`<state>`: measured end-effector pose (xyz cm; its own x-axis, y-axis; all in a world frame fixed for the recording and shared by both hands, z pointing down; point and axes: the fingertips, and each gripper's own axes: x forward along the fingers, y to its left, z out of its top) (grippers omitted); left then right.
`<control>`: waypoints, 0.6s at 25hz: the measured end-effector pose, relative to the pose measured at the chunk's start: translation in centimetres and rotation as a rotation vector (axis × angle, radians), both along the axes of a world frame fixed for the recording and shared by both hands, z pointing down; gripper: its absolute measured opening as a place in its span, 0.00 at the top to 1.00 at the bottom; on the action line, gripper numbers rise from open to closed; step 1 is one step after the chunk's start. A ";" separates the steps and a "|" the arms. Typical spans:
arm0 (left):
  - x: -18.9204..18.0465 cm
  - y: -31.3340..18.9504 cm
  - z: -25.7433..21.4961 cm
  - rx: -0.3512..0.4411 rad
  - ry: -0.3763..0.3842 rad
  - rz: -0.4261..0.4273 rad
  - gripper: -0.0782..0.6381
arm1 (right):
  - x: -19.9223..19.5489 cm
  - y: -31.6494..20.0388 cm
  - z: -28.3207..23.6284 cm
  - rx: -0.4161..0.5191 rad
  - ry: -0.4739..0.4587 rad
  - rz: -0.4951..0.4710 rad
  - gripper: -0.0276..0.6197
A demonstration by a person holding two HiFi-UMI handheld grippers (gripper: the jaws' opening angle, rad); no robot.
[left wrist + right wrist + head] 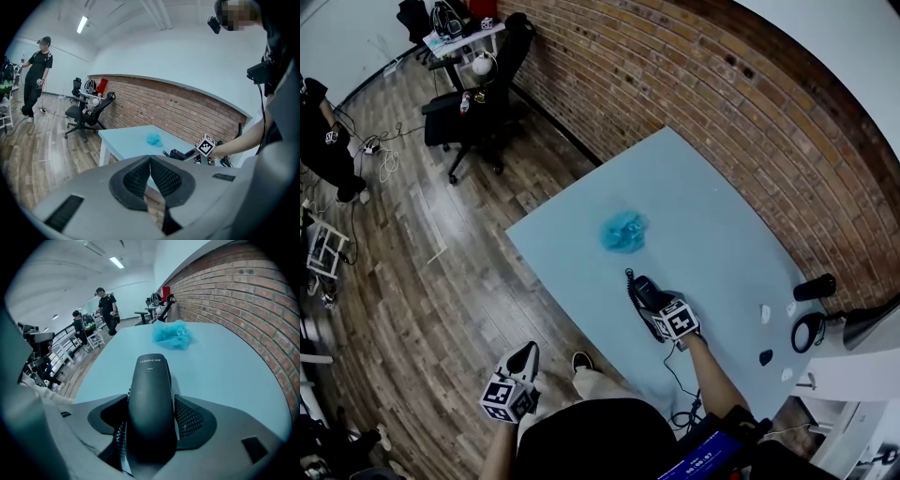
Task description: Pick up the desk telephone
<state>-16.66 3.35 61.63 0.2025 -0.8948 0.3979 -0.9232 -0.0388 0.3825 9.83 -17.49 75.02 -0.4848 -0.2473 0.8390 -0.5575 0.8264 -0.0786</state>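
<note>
The black desk telephone (639, 286) lies on the light blue table (712, 202) near its front edge. In the right gripper view its handset (151, 390) runs straight between the two jaws. A strip of table shows between the handset and the right pad (190, 420), and the coiled cord shows on the left side. My right gripper (650, 300) points steeply down over the phone, jaws wide open. My left gripper (527, 353) hangs off the table's front, over the floor, with its pads (150, 163) meeting and nothing between them.
A crumpled blue cloth (624, 232) lies mid-table beyond the phone. Small dark and white items (807, 309) sit at the table's right end by the brick wall (722, 84). The phone's cable (675, 370) trails off the front edge. An office chair (478, 103) and a person (323, 141) stand far left.
</note>
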 end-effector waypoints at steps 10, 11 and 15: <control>-1.1 0.6 0.5 -0.025 0.004 -0.005 0.88 | -0.6 -0.4 0.8 -0.071 0.004 0.012 0.50; -1.0 0.5 0.6 -0.028 0.004 -0.001 0.88 | -0.5 -0.4 0.9 -0.082 0.004 0.009 0.50; -0.6 0.6 0.9 -0.034 0.015 0.008 0.88 | 0.1 -0.1 1.1 -0.110 0.025 0.013 0.50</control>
